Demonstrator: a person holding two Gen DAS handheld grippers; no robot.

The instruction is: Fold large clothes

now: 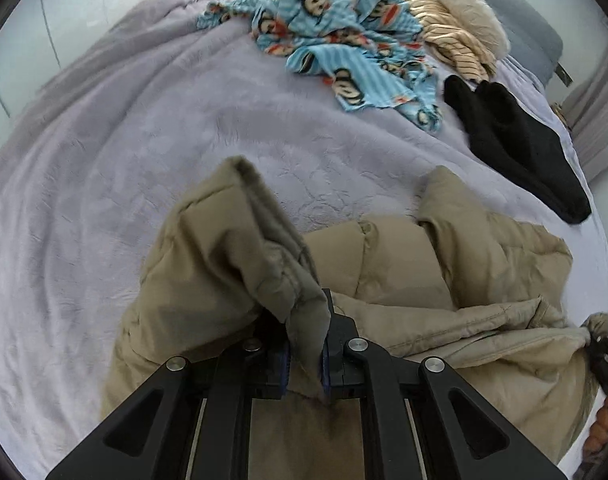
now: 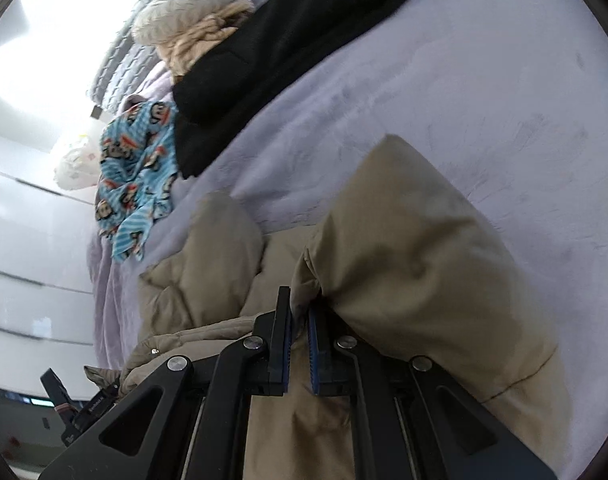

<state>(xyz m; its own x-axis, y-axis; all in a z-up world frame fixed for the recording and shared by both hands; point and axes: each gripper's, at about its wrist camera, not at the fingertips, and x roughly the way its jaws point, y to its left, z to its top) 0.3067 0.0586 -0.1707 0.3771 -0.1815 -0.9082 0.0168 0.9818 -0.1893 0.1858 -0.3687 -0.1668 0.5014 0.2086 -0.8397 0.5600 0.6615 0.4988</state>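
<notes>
The left tool [image 1: 305, 344] was closed to a narrow gap, and a grey-lined fold of the khaki quilted padded jacket [image 1: 399, 264] was clamped between its blue pads. The right tool [image 2: 300, 344] was likewise nearly closed, with an edge of the same jacket [image 2: 415, 248] pinched between its blue pads. In the right wrist view, the black body of the left tool [image 2: 80, 412] was seen at the lower left edge, against the jacket's hem. In the left wrist view, the right tool [image 1: 605, 356] was seen at the far right edge, where the jacket's edge was gathered.

The jacket was draped below both tools and was spread on the near part of the bed, on the lavender plush blanket [image 1: 124, 152]. A puffed section was raised on each side of the garment.

Farther along the bed, well apart from the jacket, a black knitted garment [image 1: 515, 140] was laid flat. Beside it, a crumpled blue striped fleece garment printed with monkey faces [image 1: 339, 36] was heaped. Behind these, a cream and tan pile of clothing [image 1: 459, 28] was placed near the grey quilted headboard [image 2: 120, 64]. White cabinet fronts [image 2: 28, 248] were visible beside the bed.
</notes>
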